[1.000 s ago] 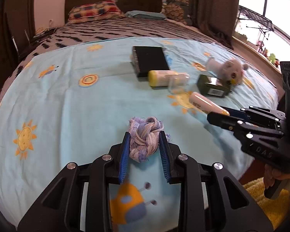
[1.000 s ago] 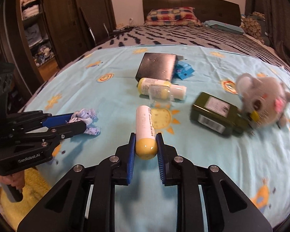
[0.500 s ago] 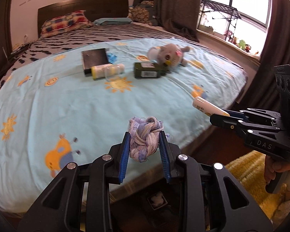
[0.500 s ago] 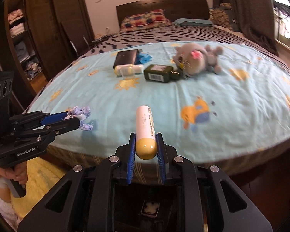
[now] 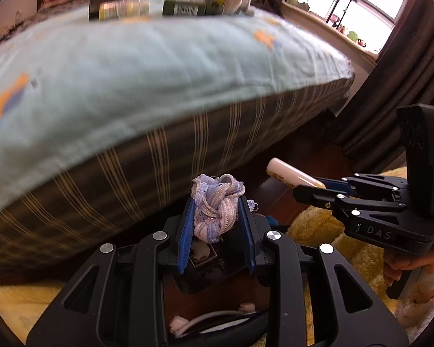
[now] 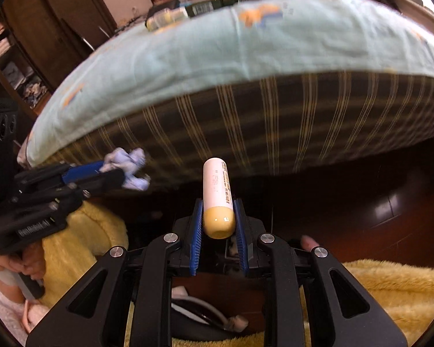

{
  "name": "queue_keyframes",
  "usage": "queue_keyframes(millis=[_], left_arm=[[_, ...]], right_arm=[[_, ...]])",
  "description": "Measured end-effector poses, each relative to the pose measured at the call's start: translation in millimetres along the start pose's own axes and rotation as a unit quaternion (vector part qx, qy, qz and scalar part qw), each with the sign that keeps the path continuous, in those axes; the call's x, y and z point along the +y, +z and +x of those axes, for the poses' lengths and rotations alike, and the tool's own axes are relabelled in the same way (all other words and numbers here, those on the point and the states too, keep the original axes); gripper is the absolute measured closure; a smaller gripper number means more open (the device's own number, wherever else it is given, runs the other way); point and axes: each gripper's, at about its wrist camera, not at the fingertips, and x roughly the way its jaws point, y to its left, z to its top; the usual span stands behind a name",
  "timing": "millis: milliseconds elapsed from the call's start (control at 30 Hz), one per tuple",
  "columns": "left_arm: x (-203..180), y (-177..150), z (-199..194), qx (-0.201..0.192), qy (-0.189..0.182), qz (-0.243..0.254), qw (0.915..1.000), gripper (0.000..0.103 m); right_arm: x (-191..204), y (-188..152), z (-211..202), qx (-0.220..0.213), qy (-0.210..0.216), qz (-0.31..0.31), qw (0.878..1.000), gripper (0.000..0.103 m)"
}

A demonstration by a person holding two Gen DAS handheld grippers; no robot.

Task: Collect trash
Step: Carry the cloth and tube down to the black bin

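So both grippers have dropped off the bed point(image 5: 147, 66) and now hang low by its side, above what I think is a bin point(image 6: 205, 312) at 6 o'clock. Left gripper point(image 5: 217, 219) pinches the knotted rag point(image 5: 215, 208), right gripper point(image 6: 218, 225) clamps the cream tube point(image 6: 218, 199). Looks like drop-off time; the bottles up top are still waiting.

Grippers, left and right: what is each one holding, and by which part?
Left gripper pinches the knotted cloth wad around its lower half. Right gripper clamps the white tube at its yellow cap end.
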Motion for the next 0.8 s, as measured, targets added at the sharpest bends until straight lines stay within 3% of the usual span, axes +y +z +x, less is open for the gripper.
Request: queue_keyframes(millis=[467, 800], left_arm=[[20, -29, 86, 0.087, 0.017, -0.037, 0.9954, 0.075], [27, -35, 101, 0.095, 0.022, -0.038, 0.9945, 0.071]], right_arm=[[-19, -7, 71, 0.067, -0.018, 0.027, 0.997, 0.081], [-10, -6, 93, 0.07, -0.035, 0.016, 0.997, 0.08]])
